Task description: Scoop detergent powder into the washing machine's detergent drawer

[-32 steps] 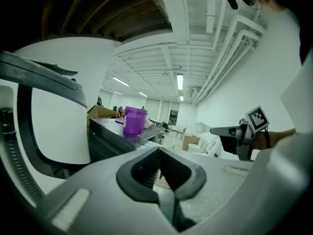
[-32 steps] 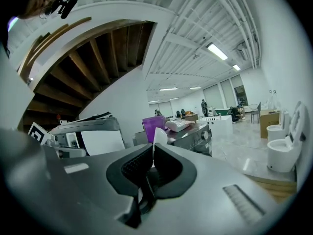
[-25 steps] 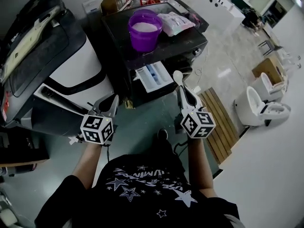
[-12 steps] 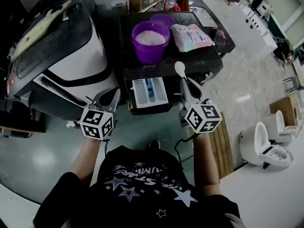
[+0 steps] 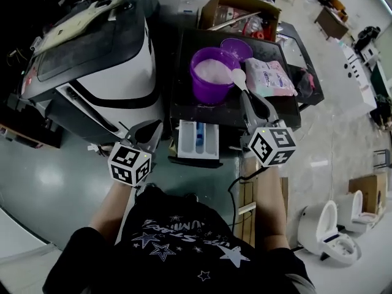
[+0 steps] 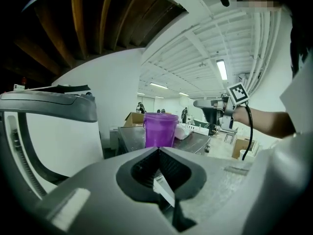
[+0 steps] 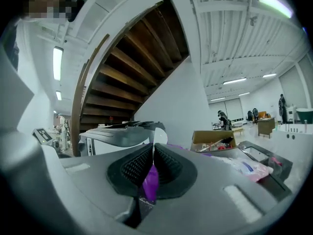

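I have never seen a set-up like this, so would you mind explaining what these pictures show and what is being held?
No robot here: a person holds a hand tool with a two-jaw claw in each hand. The head view comes from a camera on the person's head, looking down; the other two come from cameras riding on each tool, looking along its jaws. The left claw is shut and empty. The right claw grips a white spoon, whose bowl sits at the rim of a purple tub of white powder. The tub stands on a dark washing machine, beside a pinkish pouch, with a cardboard box behind. Below, the machine's detergent drawer is pulled open.
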Demonstrator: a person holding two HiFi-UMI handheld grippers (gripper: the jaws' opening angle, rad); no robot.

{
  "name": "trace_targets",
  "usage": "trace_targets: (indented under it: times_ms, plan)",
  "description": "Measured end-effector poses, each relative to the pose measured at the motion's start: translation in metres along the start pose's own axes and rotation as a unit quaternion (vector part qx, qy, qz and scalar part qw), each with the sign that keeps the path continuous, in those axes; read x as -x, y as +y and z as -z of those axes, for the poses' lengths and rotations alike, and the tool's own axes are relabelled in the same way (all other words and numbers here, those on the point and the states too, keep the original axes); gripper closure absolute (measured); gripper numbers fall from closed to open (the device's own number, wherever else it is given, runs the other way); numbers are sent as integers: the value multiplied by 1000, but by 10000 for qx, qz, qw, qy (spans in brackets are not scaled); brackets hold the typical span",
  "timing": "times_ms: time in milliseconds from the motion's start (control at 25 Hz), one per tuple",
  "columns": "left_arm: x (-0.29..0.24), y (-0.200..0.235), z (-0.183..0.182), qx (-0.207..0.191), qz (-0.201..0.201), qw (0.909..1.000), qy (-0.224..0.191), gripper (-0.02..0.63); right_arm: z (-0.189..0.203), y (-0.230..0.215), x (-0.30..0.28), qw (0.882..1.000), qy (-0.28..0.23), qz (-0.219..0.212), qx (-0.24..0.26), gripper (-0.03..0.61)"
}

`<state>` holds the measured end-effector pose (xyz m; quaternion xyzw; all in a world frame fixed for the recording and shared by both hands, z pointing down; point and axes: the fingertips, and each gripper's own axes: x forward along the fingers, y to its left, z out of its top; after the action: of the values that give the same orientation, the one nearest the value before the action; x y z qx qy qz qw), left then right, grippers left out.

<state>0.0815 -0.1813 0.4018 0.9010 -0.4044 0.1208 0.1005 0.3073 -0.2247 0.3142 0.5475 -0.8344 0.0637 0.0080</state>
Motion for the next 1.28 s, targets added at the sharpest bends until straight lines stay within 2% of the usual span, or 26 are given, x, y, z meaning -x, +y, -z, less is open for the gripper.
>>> trace_targets:
  times_ms: [120,280,600,720,880,960,1120,1280]
  plan:
    - [-9,8,-11,-36,100,9999,-48,614,-10,0,-32,9975,374,-194,571,545]
    - [-27,23,-20,-209,282,9994,-67,613,-4,0,-69,9843,1063,-375,1355,545]
    - [-62,52,-26,-224,715,9972,-21,613,-2,-16,-120,9392,2136,-516,2638,545]
    - [-69,61,-28,-216,809,9965,-17,614,0,-23,-136,9074,2560,-479,3298,545]
    - [-73,72,-23,-159,875,9960,62,614,22,-19,-148,8482,3369,-752,4018,545]
    - [-75,77,-21,-106,897,9959,75,613,32,-18,-153,8265,3665,-897,4177,545]
    - [-78,83,-18,-39,940,9955,73,613,43,-19,-163,7940,4021,-1007,4447,545]
    - [-80,87,-19,-18,990,9951,37,614,60,-23,-167,7447,4543,-1088,4767,545]
